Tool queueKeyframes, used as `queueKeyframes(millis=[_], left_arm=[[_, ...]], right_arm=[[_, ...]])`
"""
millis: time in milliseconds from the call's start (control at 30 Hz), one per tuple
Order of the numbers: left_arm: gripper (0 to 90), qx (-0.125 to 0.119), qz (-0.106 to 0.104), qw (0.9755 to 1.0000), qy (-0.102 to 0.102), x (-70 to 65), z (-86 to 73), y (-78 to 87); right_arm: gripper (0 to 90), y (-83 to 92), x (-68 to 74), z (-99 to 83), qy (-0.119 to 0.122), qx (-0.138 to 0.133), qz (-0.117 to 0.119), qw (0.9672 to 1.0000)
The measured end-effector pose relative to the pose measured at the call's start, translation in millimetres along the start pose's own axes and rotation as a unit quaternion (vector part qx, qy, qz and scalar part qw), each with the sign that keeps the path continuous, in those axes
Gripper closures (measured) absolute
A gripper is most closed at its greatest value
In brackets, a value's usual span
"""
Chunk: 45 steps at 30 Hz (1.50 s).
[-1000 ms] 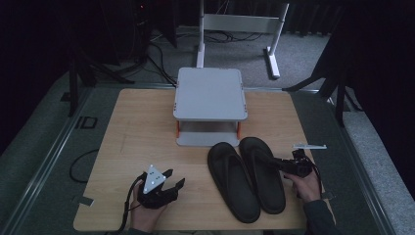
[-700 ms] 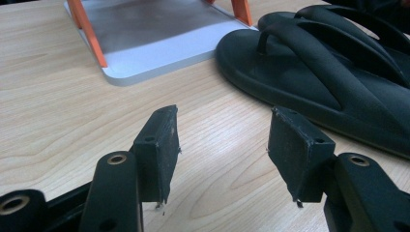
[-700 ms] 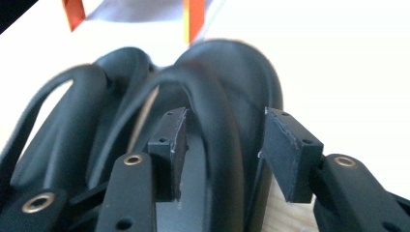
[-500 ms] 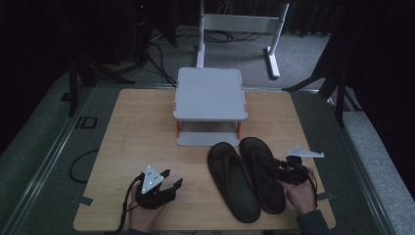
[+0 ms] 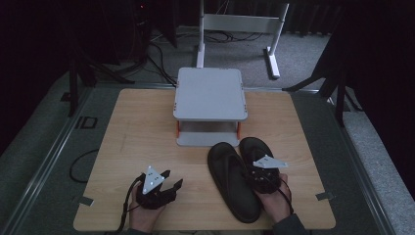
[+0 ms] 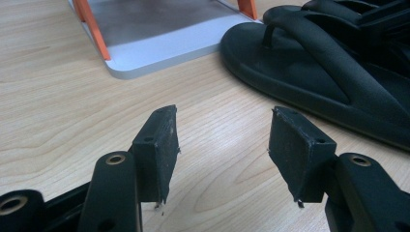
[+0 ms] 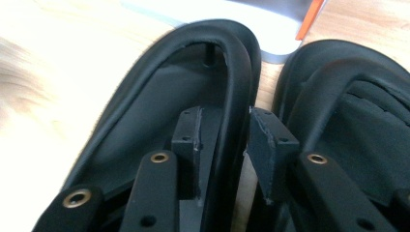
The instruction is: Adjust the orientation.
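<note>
- The right gripper (image 5: pixel 261 182) now sits over the two black flip-flops, lower right of centre in the high view; a second ago it was at the pair's right edge.
- Its jaws have just been closing and now straddle the strap (image 7: pixel 238 96) of the left flip-flop (image 5: pixel 231 182), narrow and appearing to pinch it.
- Judgement: a lift toward the grey stand (image 5: pixel 210 94) can follow.
- The left gripper (image 5: pixel 165 180) rests at lower left, jaws moderately wide, slightly opening, empty.
</note>
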<state>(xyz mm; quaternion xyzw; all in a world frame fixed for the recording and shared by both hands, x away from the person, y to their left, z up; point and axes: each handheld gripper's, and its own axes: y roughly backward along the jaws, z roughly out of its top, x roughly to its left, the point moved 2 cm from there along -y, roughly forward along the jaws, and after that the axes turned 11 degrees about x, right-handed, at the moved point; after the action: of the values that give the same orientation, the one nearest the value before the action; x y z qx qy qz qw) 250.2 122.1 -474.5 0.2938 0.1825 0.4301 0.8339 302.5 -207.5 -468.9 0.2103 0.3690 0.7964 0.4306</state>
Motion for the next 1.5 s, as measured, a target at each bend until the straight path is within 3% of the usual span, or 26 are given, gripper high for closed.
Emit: queueKeyframes(millis=[67,167,400,700,867,1067,1200,1500], left_arm=[[44.0,0.001,0.0,1.0,0.0,0.2,-0.3,-0.1],[43.9,0.0,0.001,1.0,0.001,0.8,-0.6,0.2],[43.9,0.0,0.001,1.0,0.0,0.4,-0.4,0.6],[43.9,0.003,0.002,1.0,0.0,0.4,-1.0,-0.3],[43.9,0.003,0.002,1.0,0.0,0.0,-1.2,-0.4],[43.8,0.003,0.003,1.0,0.0,0.8,-1.1,0.1],[43.5,0.001,0.005,1.0,0.002,1.9,-1.1,0.1],[43.1,0.003,0.005,1.0,0.001,1.9,-2.4,-0.9]], right_arm=[[74.7,-6.4,1.8,3.2,-0.001,0.009,-0.016,0.9998],[79.5,-8.1,1.7,4.0,-0.015,0.015,-0.027,0.9994],[81.7,-4.4,0.6,-3.9,-0.049,-0.005,-0.043,0.9979],[81.4,1.0,0.7,-8.9,-0.065,-0.024,-0.059,0.9959],[74.0,-0.7,3.5,-11.3,-0.059,-0.02,-0.055,0.9966],[57.4,14.1,-1.8,-13.9,-0.079,-0.048,-0.047,0.9946],[51.1,20.4,-8.0,-20.1,-0.091,-0.049,-0.039,0.9939],[39.5,22.7,-8.2,-34.0,-0.101,-0.045,-0.025,0.9936]])
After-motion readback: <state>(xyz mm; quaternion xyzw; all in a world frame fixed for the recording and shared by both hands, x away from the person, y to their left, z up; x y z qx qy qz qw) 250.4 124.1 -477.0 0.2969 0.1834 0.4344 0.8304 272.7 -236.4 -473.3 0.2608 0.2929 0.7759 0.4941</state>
